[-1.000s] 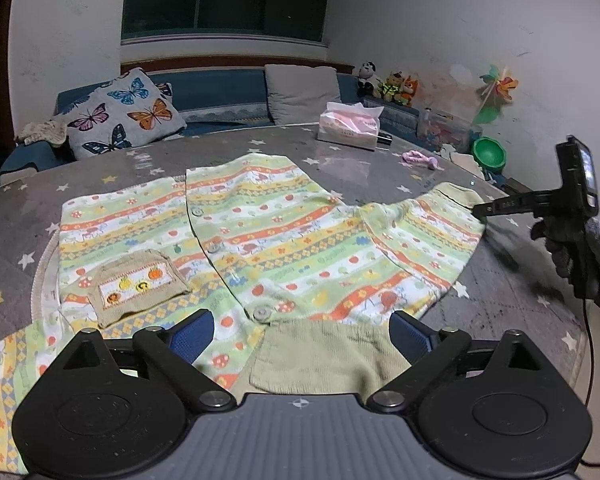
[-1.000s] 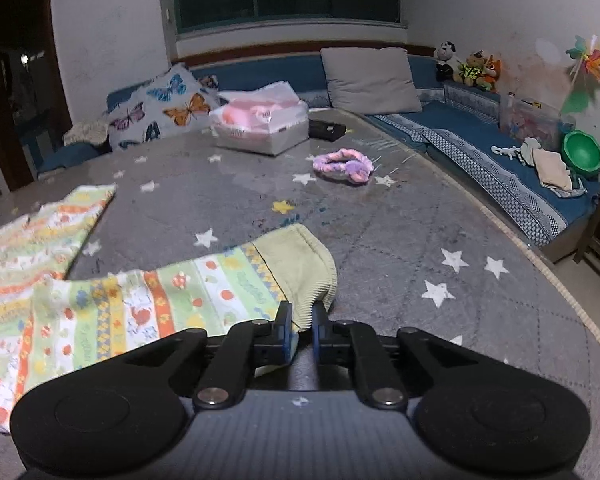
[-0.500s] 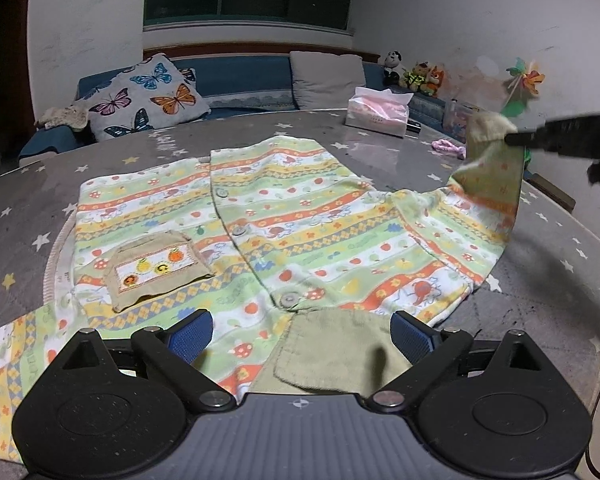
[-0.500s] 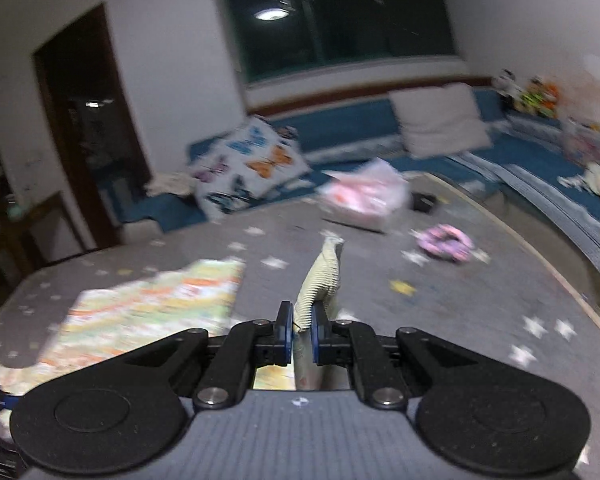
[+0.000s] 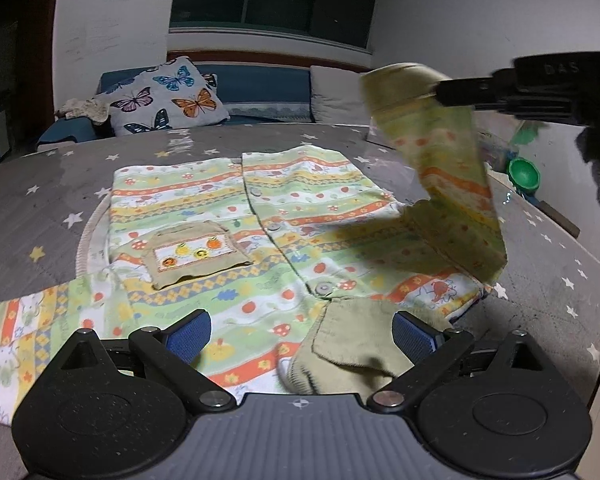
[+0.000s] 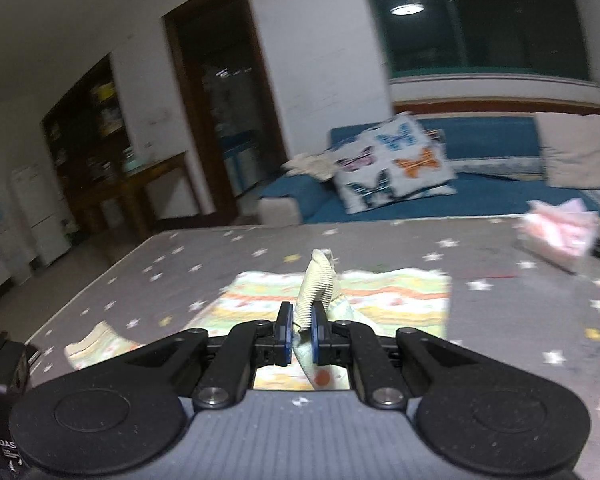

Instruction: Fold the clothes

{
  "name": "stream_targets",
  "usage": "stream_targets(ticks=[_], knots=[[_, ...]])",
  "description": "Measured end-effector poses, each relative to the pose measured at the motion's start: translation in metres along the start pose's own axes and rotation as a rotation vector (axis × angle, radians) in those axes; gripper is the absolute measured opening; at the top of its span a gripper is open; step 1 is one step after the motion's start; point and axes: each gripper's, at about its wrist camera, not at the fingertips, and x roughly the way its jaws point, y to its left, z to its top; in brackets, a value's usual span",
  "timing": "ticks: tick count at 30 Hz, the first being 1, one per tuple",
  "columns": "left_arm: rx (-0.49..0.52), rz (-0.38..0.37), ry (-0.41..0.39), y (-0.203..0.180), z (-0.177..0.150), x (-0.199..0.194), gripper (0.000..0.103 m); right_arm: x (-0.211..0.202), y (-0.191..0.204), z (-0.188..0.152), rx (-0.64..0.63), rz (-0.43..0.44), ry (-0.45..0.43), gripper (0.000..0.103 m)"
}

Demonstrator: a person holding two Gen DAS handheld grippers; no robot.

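Cardigan (image 5: 228, 216) in striped green, orange and yellow print lies spread face up on the grey star-patterned table (image 5: 40, 200), its button placket running from the far edge toward us and its khaki collar (image 5: 352, 356) at the near edge, right under our left gripper (image 5: 300, 334). We hold that left gripper low over the collar with its blue pads wide apart, nothing between them. A small khaki chest pocket (image 5: 196, 252) with embroidered fruit sits left of the placket, and the garment's left sleeve (image 5: 28, 332) trails flat toward the near left corner of the table. With our right gripper (image 6: 301, 330) we pinch the ribbed cuff (image 6: 318, 284) of the other sleeve (image 5: 452, 184), the pads closed tight on the fabric. From the left wrist view that sleeve hangs lifted clear of the table, slanting up from the shoulder to the cuff held high above the right side of the garment, and its shadow falls across the front panel. From the right wrist view the cuff stands up between the pads with the body of the garment lying flat beyond it. A butterfly cushion (image 5: 164, 100) rests on the blue sofa (image 5: 260, 84) past the far edge, and a pink tissue pack (image 6: 560, 232) sits near the far right of the table.
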Motion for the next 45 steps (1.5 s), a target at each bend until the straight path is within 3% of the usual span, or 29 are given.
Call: stream_targets(ticks=[6,13,25,31,40,42,45], knots=[[-0.035,0.023,-0.005,0.011,-0.005,-0.007,0.099,0.041,0.037,-0.013,-0.045,0.082,0.073,0.008],[-0.052,0.044,-0.002,0.015,-0.007,-0.007,0.098,0.054,0.041,-0.033,-0.011,0.134,0.129,0.018],[-0.050,0.021,-0.010,0.012,0.008,-0.001,0.082,0.027,-0.024,-0.068,-0.050,-0.008,0.273,0.020],[-0.113,0.037,0.023,0.025,0.017,0.016,0.070,0.025,-0.050,-0.089,-0.014,-0.041,0.340,0.020],[-0.150,0.038,0.065,0.036,0.020,0.038,0.036,0.021,-0.055,-0.073,-0.016,-0.041,0.292,0.020],[-0.145,0.048,0.061,0.035,0.021,0.039,0.019,0.024,-0.058,-0.069,-0.010,-0.051,0.275,0.020],[-0.144,0.071,0.046,0.037,0.023,0.038,0.005,0.032,-0.061,-0.062,0.003,-0.068,0.257,0.020]])
